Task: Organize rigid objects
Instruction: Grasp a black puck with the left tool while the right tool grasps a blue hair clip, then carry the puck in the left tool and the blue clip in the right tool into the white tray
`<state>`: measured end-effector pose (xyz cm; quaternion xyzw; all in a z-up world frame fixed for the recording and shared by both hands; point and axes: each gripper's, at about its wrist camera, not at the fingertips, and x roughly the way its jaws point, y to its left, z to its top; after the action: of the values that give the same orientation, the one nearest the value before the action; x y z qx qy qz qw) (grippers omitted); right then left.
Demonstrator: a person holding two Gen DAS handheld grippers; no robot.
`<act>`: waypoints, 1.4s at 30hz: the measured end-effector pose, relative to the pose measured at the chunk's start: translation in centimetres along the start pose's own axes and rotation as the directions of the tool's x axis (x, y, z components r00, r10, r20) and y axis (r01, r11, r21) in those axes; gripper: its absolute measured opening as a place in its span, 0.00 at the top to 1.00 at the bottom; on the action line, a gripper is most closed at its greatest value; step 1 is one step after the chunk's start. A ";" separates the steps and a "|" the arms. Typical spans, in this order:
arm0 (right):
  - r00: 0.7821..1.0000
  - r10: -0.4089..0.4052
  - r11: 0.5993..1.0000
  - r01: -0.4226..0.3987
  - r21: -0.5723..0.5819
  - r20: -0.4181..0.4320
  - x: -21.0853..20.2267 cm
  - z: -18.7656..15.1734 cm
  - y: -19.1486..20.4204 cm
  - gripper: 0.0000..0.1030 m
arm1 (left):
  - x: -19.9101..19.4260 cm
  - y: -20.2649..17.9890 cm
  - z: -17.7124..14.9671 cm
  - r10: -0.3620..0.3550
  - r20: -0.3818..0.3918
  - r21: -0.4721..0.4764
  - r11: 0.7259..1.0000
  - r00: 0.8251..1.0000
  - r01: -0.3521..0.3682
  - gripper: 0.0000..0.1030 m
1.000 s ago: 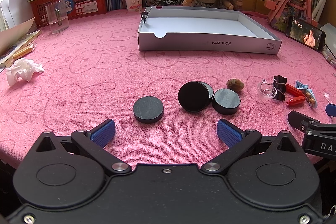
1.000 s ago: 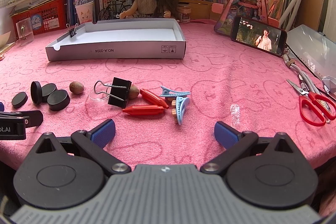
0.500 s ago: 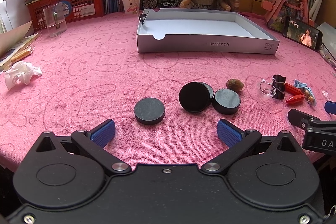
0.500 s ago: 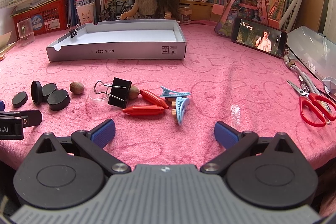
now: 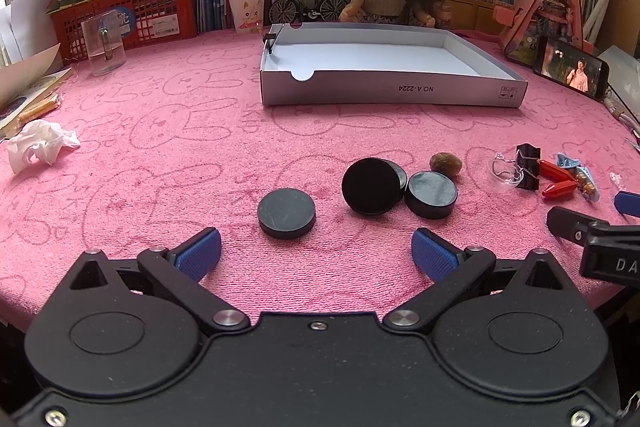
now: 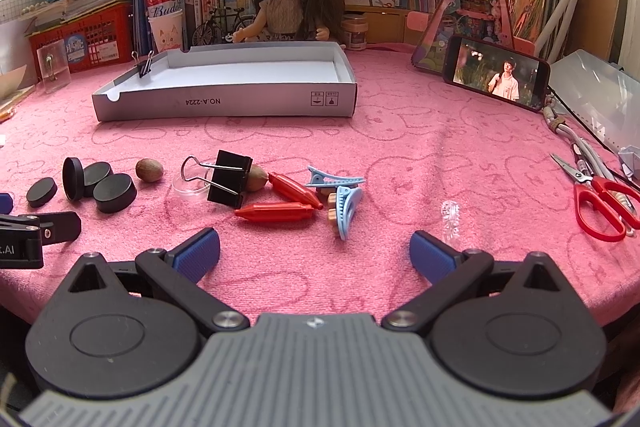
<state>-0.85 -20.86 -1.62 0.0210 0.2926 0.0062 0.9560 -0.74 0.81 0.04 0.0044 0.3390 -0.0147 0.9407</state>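
My left gripper (image 5: 316, 251) hovers low over the pink cloth, its jaws wide and closing with nothing between them. Just ahead lies a lone black disc (image 5: 286, 213). Right of it, one black disc (image 5: 372, 185) stands on edge against two flat ones (image 5: 431, 194), with a brown nut (image 5: 446, 161) behind. My right gripper (image 6: 314, 253) is open and empty. In front of it lie a black binder clip (image 6: 230, 179), two red clips (image 6: 276, 213) and blue hair clips (image 6: 346, 205). The white box (image 6: 224, 103) sits further back, with a small binder clip on its left rim.
Red scissors (image 6: 600, 203) and a phone (image 6: 496, 73) lie to the right. A crumpled tissue (image 5: 38, 145) and a clear cup (image 5: 103, 45) are at the left. A doll (image 6: 288, 3), a red basket and books line the back edge.
The left gripper's blue pads have come slightly inward. Neither hand nor any object has moved.
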 end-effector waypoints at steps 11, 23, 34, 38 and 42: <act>0.995 0.012 1.000 -0.015 0.027 0.102 -0.9 0.8 -1.7 0.16 | -1.3 2.1 0.3 -0.004 0.062 -0.055 0.998 0.998 0.007 0.49; 0.994 -0.040 0.999 0.041 -0.007 0.098 -0.5 0.5 -1.3 0.54 | -1.7 1.5 0.1 -0.015 0.097 -0.009 1.000 0.995 0.016 0.67; 0.996 -0.043 0.999 0.044 -0.013 0.082 0.2 0.3 -1.1 0.80 | -0.2 1.4 -0.1 0.012 0.092 0.009 1.000 0.996 -0.013 0.72; 0.995 -0.043 0.999 0.045 -0.011 0.094 0.0 0.4 -1.1 0.84 | -0.3 1.8 0.2 0.014 0.096 -0.012 1.000 0.995 -0.013 0.72; 0.994 -0.046 0.999 0.047 -0.002 0.103 -0.1 0.8 -1.4 0.84 | -0.6 2.1 0.7 0.022 0.116 -0.027 0.999 0.993 -0.019 0.72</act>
<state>-0.52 -22.26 -0.95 0.0122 0.2431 -0.0165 0.9698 -0.74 2.89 0.97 -0.0050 0.2837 -0.0011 0.9589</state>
